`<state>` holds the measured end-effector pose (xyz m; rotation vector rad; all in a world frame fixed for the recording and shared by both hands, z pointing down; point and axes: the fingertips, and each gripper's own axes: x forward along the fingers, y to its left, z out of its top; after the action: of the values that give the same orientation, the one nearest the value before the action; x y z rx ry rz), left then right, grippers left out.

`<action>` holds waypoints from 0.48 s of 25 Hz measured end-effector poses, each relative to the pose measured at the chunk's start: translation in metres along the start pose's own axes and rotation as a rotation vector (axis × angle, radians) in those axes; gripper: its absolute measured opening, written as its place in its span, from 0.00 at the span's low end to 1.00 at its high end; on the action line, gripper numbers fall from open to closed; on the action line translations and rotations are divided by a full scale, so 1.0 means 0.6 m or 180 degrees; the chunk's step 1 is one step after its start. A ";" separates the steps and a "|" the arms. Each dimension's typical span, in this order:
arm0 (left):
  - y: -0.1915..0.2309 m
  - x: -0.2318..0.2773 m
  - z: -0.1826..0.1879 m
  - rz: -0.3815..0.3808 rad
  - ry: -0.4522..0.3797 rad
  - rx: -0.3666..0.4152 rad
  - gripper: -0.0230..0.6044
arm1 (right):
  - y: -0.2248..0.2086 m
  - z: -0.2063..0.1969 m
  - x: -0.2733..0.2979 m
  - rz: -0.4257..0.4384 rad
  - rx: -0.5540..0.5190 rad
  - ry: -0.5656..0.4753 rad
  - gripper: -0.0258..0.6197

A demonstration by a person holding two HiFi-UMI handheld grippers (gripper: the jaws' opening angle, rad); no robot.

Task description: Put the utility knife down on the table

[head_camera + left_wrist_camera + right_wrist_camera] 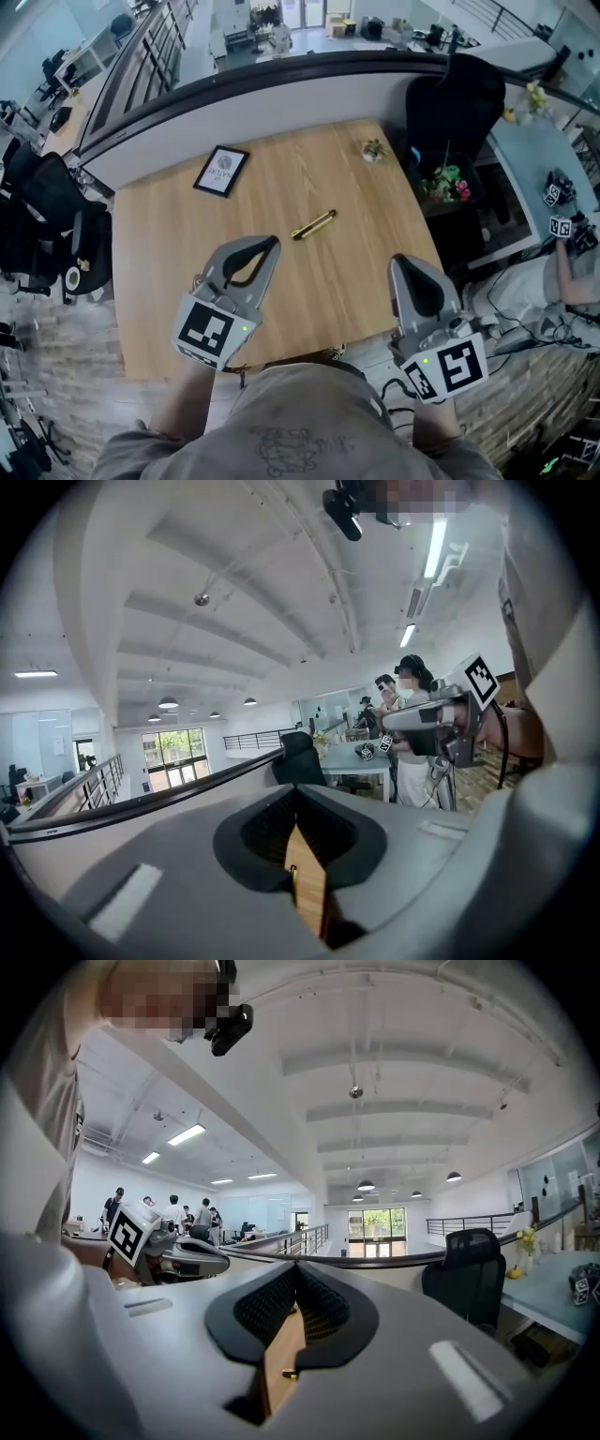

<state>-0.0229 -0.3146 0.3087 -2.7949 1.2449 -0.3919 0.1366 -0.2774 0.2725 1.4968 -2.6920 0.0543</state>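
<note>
One utility knife is seen on the table, ahead of two sets of fingertips (left gripper, right gripper), both pinched together, empty.

Seen from the head, the tabletop loses its near edge beneath the left tongs, the right tongs and the person's shirt, itself cut off by the lower edge. Both hands sit hidden behind the marker cubes. The utility knife is too small to show its blade, and the print on the framed card cannot be read. In each gripper view, only a sliver of tabletop shows through the tongs.
</note>
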 end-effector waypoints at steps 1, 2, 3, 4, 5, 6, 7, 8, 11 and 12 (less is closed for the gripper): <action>-0.003 -0.004 -0.004 -0.0005 -0.0010 0.0009 0.04 | 0.006 -0.008 0.001 0.0026 0.0012 0.0044 0.06; -0.005 -0.009 -0.008 -0.0008 -0.0020 0.0019 0.04 | 0.013 -0.015 0.002 0.0054 0.0024 0.0089 0.06; -0.008 -0.013 -0.014 -0.0003 -0.0013 0.0007 0.04 | 0.021 -0.023 0.003 0.0082 0.0035 0.0131 0.06; -0.010 -0.017 -0.019 0.0010 0.0009 -0.0026 0.04 | 0.027 -0.030 0.004 0.0110 0.0045 0.0167 0.06; -0.012 -0.020 -0.024 0.0024 0.0038 -0.0065 0.04 | 0.033 -0.035 0.005 0.0135 0.0055 0.0193 0.06; -0.013 -0.023 -0.028 0.0038 0.0069 -0.0108 0.04 | 0.038 -0.039 0.007 0.0157 0.0062 0.0208 0.06; -0.014 -0.024 -0.031 0.0050 0.0091 -0.0136 0.04 | 0.041 -0.041 0.008 0.0174 0.0065 0.0215 0.06; -0.013 -0.025 -0.032 0.0055 0.0094 -0.0127 0.04 | 0.043 -0.042 0.010 0.0185 0.0063 0.0215 0.06; -0.007 -0.026 -0.030 0.0059 0.0053 -0.0007 0.04 | 0.045 -0.042 0.015 0.0198 0.0044 0.0210 0.06; -0.005 -0.028 -0.030 0.0071 0.0060 -0.0024 0.04 | 0.046 -0.041 0.016 0.0197 0.0038 0.0212 0.06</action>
<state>-0.0359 -0.2992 0.3228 -2.7872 1.2830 -0.4138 0.1091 -0.2694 0.2975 1.3888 -2.6895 0.1213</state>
